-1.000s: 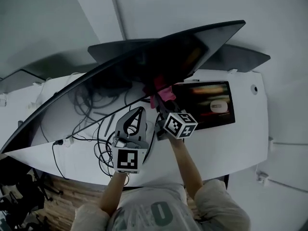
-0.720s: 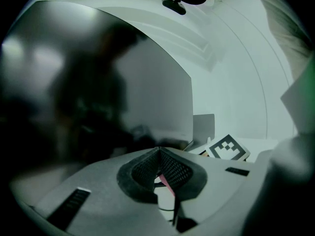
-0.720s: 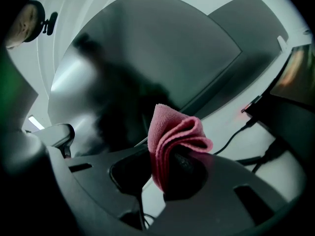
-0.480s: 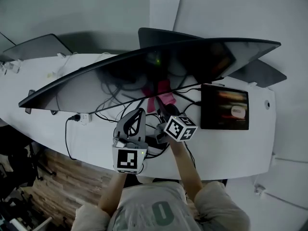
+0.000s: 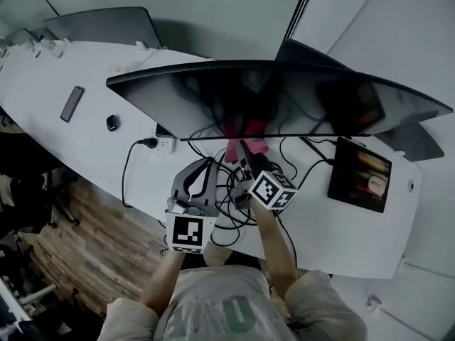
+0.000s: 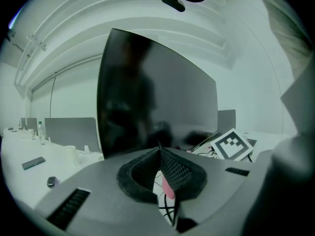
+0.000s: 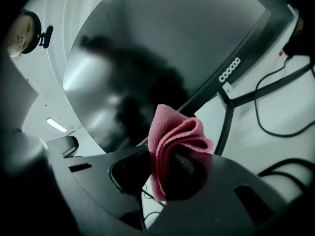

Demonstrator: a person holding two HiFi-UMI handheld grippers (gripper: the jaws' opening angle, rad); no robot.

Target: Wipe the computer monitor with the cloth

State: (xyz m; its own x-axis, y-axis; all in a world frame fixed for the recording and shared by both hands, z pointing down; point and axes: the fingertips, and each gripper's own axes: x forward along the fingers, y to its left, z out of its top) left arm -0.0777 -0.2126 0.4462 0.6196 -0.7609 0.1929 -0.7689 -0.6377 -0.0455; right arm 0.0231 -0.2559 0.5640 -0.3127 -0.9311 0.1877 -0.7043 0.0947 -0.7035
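A wide curved monitor (image 5: 284, 98) stands dark on the white desk (image 5: 64, 133). My right gripper (image 5: 245, 150) is shut on a folded pink cloth (image 5: 242, 135), which sits at the monitor's lower edge near the middle. In the right gripper view the cloth (image 7: 173, 137) bulges out of the jaws just under the screen (image 7: 147, 58) and beside the stand's legs (image 7: 231, 102). My left gripper (image 5: 209, 165) hangs to the left of it over the cables, shut with nothing in it. In the left gripper view it (image 6: 158, 152) faces the screen (image 6: 157, 102).
A tablet (image 5: 361, 175) lies at the right on the desk. A phone (image 5: 72, 103) and a mouse (image 5: 111, 123) lie at the left, a power strip (image 5: 165, 145) under the monitor. Tangled cables (image 5: 227, 197) run below both grippers. Wooden floor (image 5: 92, 240) shows beyond the desk's near edge.
The head view has swung left, so more of the desk's left end now shows. Both grippers stay in about the same place, the pink cloth still at the monitor's lower edge.
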